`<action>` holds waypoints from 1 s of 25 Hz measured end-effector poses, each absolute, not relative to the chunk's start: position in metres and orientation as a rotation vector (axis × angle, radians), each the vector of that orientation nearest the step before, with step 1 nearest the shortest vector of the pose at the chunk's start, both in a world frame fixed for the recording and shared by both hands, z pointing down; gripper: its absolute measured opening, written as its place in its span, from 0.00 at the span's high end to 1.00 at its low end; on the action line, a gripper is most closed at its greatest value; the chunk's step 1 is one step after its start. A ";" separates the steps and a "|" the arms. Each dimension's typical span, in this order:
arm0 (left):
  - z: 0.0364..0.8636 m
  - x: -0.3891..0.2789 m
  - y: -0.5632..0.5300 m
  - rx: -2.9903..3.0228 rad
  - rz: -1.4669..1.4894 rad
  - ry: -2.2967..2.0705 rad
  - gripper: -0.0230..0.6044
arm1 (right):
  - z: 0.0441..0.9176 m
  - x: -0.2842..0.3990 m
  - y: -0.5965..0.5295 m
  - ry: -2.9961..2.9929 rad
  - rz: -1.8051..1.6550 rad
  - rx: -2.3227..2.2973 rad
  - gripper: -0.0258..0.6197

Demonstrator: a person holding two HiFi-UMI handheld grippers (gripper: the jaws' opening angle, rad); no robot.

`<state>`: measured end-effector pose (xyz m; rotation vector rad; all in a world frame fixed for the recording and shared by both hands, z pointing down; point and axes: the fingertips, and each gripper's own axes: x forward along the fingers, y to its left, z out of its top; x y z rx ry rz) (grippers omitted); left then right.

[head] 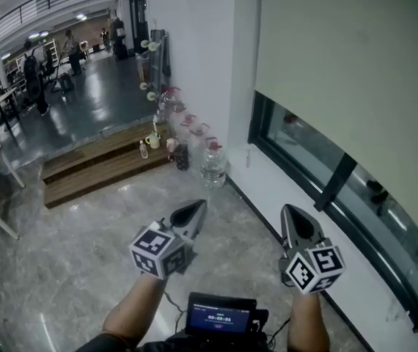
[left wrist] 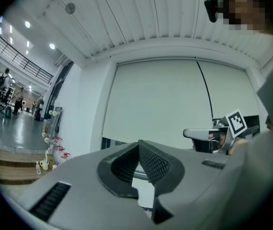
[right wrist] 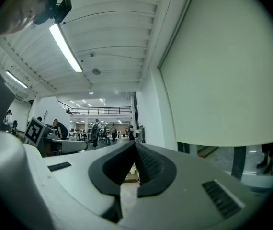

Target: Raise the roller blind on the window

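The roller blind (head: 348,50) fills the right side and covers most of the window (head: 308,160), leaving a low strip of glass bare beneath its bottom edge. Only the head view shows the wooden step (head: 99,163) at far left and the water bottles (head: 213,166) against the wall at the window's far end. Only the left gripper view takes in the blind's full width, with a thin dark line (left wrist: 204,92) running down it. The right gripper view alone shows a ceiling strip light (right wrist: 65,47). The left gripper (head: 198,207) and right gripper (head: 290,211) are held level, well apart from the blind, each with its jaws pressed together on nothing. A small screen (head: 220,317) sits nearest.
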<state>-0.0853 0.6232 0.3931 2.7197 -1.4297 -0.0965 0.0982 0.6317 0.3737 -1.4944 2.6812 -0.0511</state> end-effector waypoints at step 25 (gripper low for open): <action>0.392 -0.090 0.482 2.719 -0.094 -1.467 0.96 | 0.368 0.083 0.489 2.705 0.000 -1.349 0.95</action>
